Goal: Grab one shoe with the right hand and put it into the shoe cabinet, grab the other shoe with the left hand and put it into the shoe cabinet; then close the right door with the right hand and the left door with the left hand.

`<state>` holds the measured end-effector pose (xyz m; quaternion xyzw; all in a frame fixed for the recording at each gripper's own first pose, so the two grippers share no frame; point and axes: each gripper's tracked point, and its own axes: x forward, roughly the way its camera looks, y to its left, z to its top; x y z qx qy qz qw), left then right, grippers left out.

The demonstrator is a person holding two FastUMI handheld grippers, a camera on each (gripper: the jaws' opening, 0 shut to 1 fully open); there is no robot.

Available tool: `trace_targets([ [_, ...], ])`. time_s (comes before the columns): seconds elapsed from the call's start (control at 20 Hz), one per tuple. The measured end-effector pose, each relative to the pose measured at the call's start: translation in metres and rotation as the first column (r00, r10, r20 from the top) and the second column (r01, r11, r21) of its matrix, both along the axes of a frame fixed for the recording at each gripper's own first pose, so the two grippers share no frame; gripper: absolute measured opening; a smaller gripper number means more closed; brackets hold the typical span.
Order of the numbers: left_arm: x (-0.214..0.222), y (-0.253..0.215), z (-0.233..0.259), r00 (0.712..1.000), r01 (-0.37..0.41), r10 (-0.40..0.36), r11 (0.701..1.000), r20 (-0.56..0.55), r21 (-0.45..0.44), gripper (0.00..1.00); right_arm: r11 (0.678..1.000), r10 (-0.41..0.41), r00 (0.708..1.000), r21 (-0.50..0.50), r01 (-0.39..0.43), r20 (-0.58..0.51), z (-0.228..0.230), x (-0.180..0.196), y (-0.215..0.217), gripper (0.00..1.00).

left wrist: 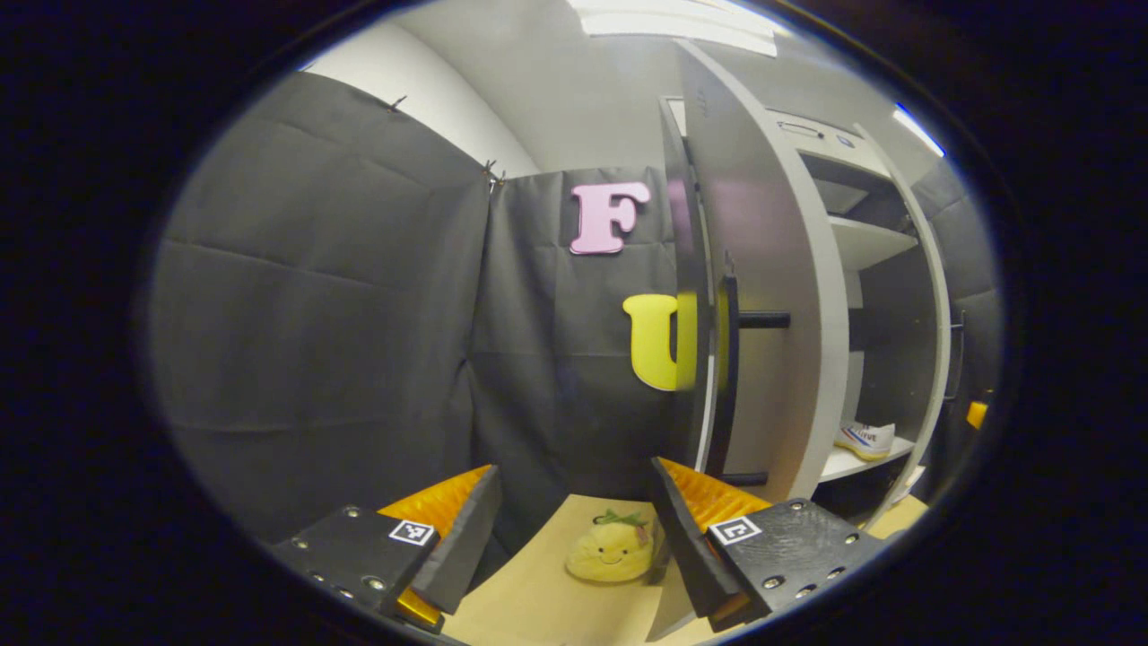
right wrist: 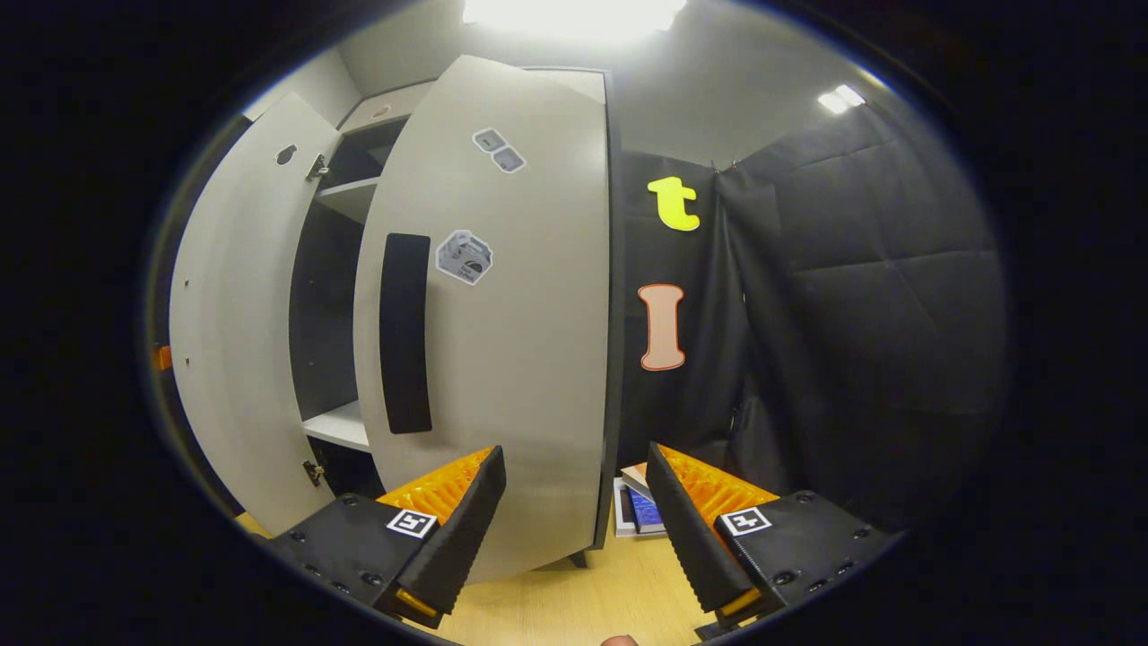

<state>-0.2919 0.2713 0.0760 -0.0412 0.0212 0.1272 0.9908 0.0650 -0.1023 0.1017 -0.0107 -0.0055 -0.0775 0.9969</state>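
In the left gripper view, the left gripper (left wrist: 574,529) is at the bottom with its two fingers wide apart and nothing between them. Just past its right finger (left wrist: 686,529) stands the left door (left wrist: 762,296) of the shoe cabinet (left wrist: 861,242). The door is swung open, and we see it almost edge-on. A long black handle (left wrist: 728,377) runs down it. Behind the door the cabinet is open, with white shelves inside. One white shoe (left wrist: 866,439) with a blue stripe sits on a low shelf (left wrist: 852,462). I cannot see a second shoe from here. Down on the wooden floor (left wrist: 556,601), between the two fingers, lies a small yellow plush toy (left wrist: 615,547) with a smiling face.

In the right gripper view, the right gripper (right wrist: 574,525) is at the bottom, and its fingers are also wide apart and hold nothing. Right in front of it is the right door (right wrist: 511,341), grey, with a black handle (right wrist: 405,334) and a few stickers (right wrist: 464,257). It is partly open, close to the left finger (right wrist: 466,520). Further left, the other door (right wrist: 238,341) stands open too, and dark shelves show in the gap between them. By the foot of the cabinet, some books (right wrist: 639,507) lie on the floor.
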Motion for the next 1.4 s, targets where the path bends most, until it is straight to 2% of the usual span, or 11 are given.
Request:
trace_targets([
  [0.2, 0.000, -0.004, 0.012, 1.000, 0.013, -0.014, 1.000, 0.022, 0.025, 0.93, 1.000, -0.019, 1.000, 0.018, 0.020, -0.013, -0.009, -0.003, -0.011, 0.99],
  [0.5, 0.002, -0.022, 0.016, 0.998, 0.056, -0.057, 0.998, 0.015, 0.036, 0.94, 0.998, 0.009, 1.000, 0.054, -0.009, -0.012, -0.013, 0.005, -0.005, 0.99],
  [0.55, 0.001, -0.028, 0.016, 0.998, 0.066, -0.067, 0.997, 0.015, 0.036, 0.94, 0.999, 0.015, 1.000, 0.048, -0.015, -0.011, -0.012, 0.006, -0.004, 0.95],
  [0.65, 0.001, -0.040, 0.018, 0.996, 0.084, -0.085, 0.996, 0.017, 0.040, 0.94, 0.999, 0.025, 1.000, 0.039, -0.024, -0.015, -0.014, 0.008, -0.004, 0.99],
  [0.95, 0.009, -0.087, 0.023, 0.988, 0.151, -0.154, 0.986, 0.033, 0.070, 0.93, 0.998, 0.048, 0.998, 0.034, -0.046, -0.034, -0.021, 0.003, -0.008, 0.99],
  [1.4, 0.035, -0.153, 0.026, 0.971, 0.227, -0.231, 0.972, 0.058, 0.063, 0.94, 0.999, 0.012, 0.999, 0.031, -0.010, -0.036, -0.024, -0.016, -0.048, 0.99],
])
